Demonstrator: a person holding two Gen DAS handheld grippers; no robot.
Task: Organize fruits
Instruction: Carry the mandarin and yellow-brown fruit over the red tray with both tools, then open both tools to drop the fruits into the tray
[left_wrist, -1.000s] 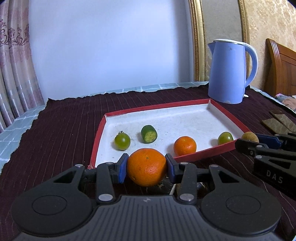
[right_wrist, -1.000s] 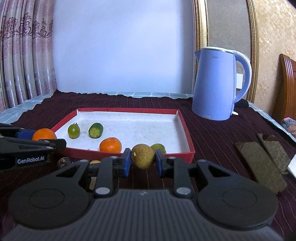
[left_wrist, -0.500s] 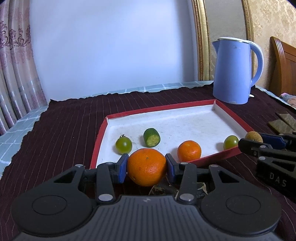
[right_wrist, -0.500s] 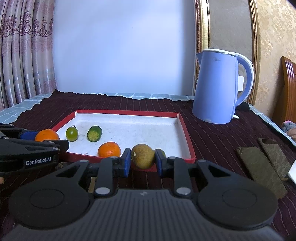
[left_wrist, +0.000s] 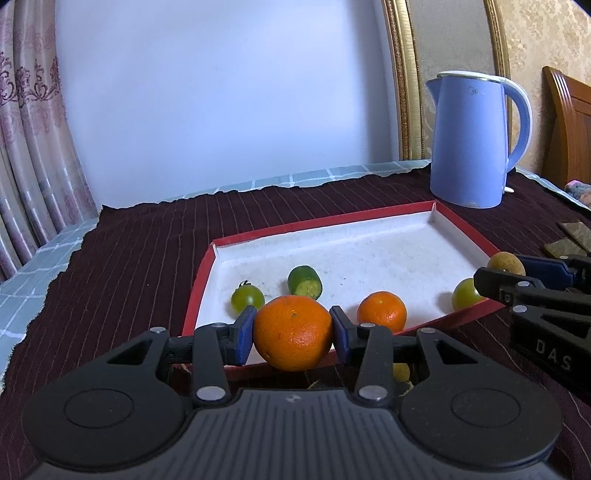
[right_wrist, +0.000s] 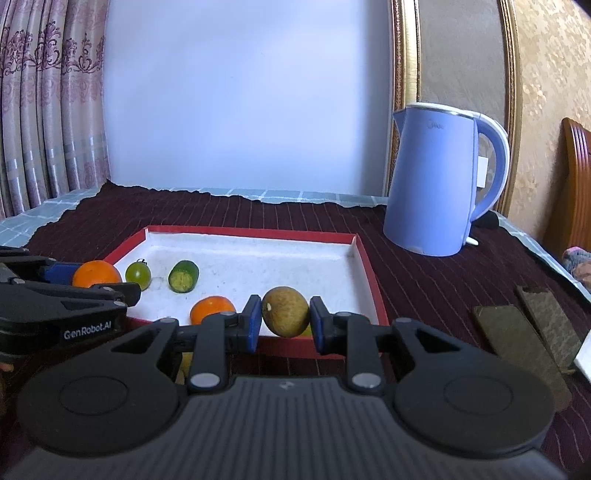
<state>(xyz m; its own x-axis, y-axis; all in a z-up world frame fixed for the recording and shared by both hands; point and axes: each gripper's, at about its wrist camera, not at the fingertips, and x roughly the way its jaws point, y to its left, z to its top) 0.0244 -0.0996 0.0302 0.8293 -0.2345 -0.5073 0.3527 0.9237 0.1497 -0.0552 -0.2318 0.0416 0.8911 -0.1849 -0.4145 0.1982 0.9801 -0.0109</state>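
Around me the room is a pale blank wall (left_wrist: 221, 92), patterned pink curtains (right_wrist: 48, 103) on the left, and a gilt frame edge beside textured gold wallpaper on the right. Under my grippers a dark maroon striped cloth (left_wrist: 129, 251) covers the table, with a checked pale-blue cloth showing past its far edge.

A blue electric kettle (left_wrist: 471, 140) stands upright at the far right, well apart from the red-rimmed white tray (left_wrist: 369, 225) in the middle of the cloth. Two dark flat phones (right_wrist: 517, 332) lie on the cloth at the right.

I tilt both grippers gently downward, side by side, hovering at the near rim of the tray. My left gripper (left_wrist: 293, 330) has its blue pads pressed on a large orange (left_wrist: 293, 332), held clear above the rim. My right gripper (right_wrist: 284, 315) is clamped about as tightly as it goes on a small brownish-green fruit (right_wrist: 285, 311), also over the near rim.

Inside the tray lie a smaller orange (left_wrist: 381, 311), a cut green fruit (left_wrist: 304, 282), a green tomato (left_wrist: 247, 299) at the left and another green tomato (left_wrist: 464, 293) at the right, all apart from one another.
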